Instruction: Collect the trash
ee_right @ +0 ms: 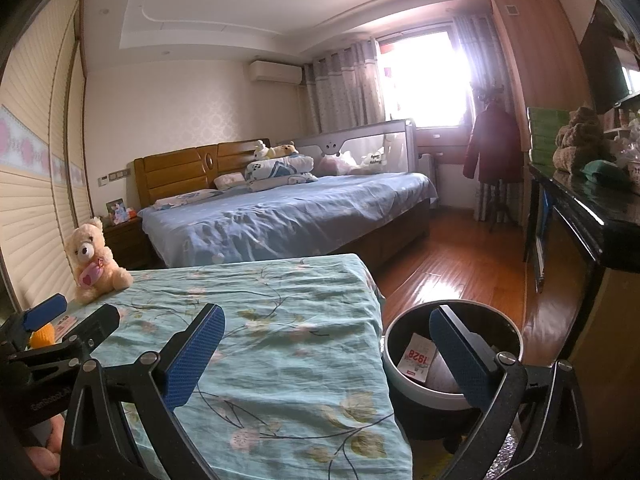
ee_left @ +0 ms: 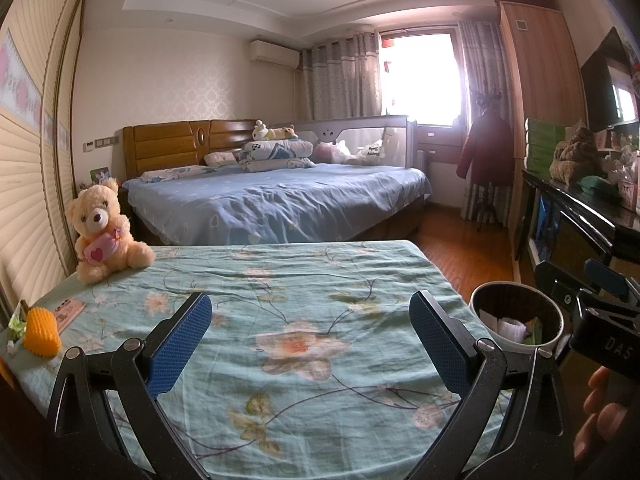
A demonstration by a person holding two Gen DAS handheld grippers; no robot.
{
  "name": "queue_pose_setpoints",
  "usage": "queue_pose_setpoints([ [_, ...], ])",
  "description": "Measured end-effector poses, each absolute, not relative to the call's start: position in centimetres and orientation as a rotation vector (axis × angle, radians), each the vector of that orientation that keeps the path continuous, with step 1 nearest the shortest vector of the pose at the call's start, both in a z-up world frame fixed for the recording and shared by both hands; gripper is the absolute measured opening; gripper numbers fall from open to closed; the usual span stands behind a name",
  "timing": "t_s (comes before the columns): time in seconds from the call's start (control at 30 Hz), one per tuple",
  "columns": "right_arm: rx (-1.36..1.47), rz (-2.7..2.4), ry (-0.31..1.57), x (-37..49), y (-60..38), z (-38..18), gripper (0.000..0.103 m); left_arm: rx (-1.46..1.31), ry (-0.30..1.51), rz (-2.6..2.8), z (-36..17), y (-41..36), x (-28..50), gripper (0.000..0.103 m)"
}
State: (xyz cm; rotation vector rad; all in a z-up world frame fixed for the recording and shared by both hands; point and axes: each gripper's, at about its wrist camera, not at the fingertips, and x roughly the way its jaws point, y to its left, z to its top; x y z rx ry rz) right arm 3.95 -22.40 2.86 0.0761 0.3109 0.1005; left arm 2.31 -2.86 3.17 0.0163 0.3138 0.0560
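A round trash bin (ee_right: 404, 376) with a white rim stands on the floor at the right edge of the floral-covered table (ee_right: 280, 320); paper scraps, one marked 1928 (ee_right: 418, 358), lie inside. The bin also shows in the left wrist view (ee_left: 480, 300). My left gripper (ee_left: 310, 344) is open and empty above the table (ee_left: 304, 280). My right gripper (ee_right: 326, 360) is open and empty, its right finger over the bin. A small crumpled green wrapper (ee_left: 16, 322) lies at the table's far left beside an orange brush-like object (ee_left: 40, 332).
A teddy bear (ee_left: 102, 232) sits at the table's back left, a pink phone-like item (ee_left: 68, 310) near it. A blue-sheeted bed (ee_left: 276, 196) lies behind. A dark cabinet (ee_left: 580, 224) lines the right wall. Wooden floor (ee_right: 460, 276) runs between.
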Motion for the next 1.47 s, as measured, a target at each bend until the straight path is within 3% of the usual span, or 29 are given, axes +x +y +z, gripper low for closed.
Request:
queue_pose_setpoints([
  [1.47, 0.086, 0.12, 0.374, 5.8, -21.8, 1.8, 0.103, 0.01, 0.347, 0.048, 2.0, -2.1, 3.8, 0.101],
])
